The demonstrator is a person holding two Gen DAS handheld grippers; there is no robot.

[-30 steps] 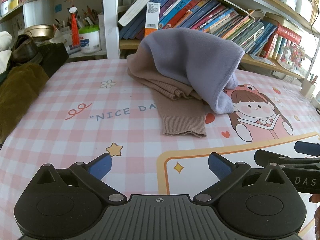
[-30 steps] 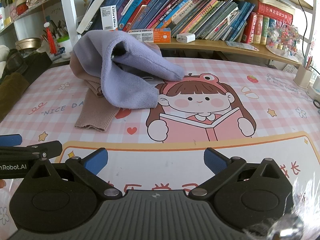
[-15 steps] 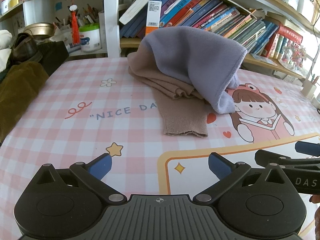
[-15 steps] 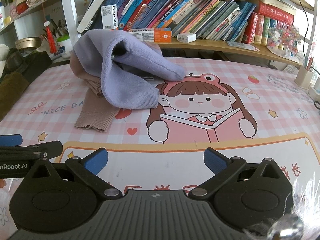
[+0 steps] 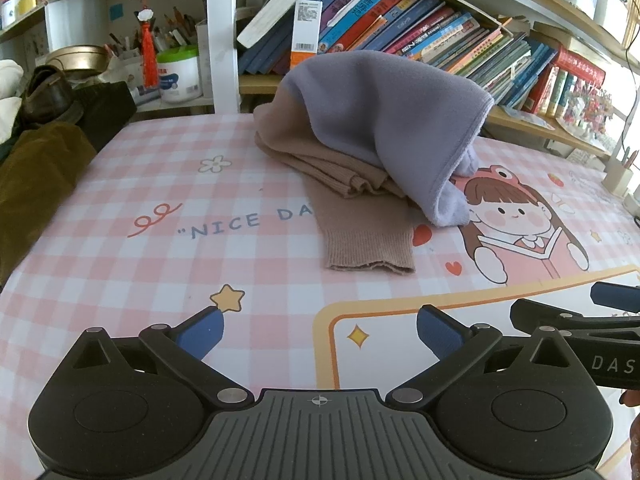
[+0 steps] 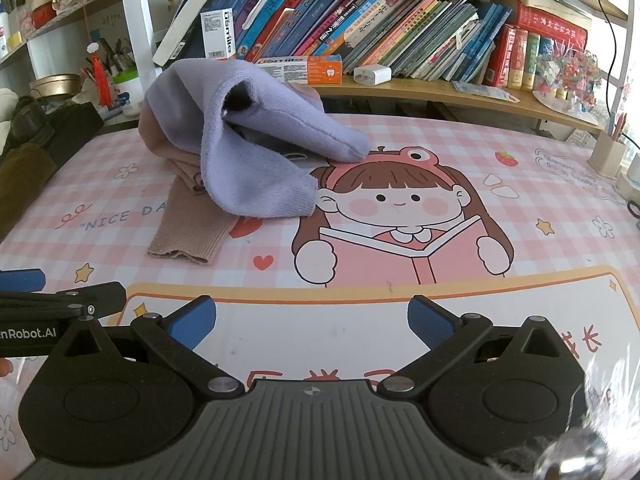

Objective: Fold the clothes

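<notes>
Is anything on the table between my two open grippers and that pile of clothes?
Nothing visible. Only bare printed pink checked tablecloth lies between the left gripper, the right gripper and the pile. The lilac fleece garment is draped over the tan ribbed knit garment.

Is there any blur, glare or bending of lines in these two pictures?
Left wrist view: sharp; fisheye curves the shelf; window glare at the right edge. Right wrist view: sharp on the purple garment, but a blurred, shiny smear covers the lower right corner; bright window at right.
</notes>
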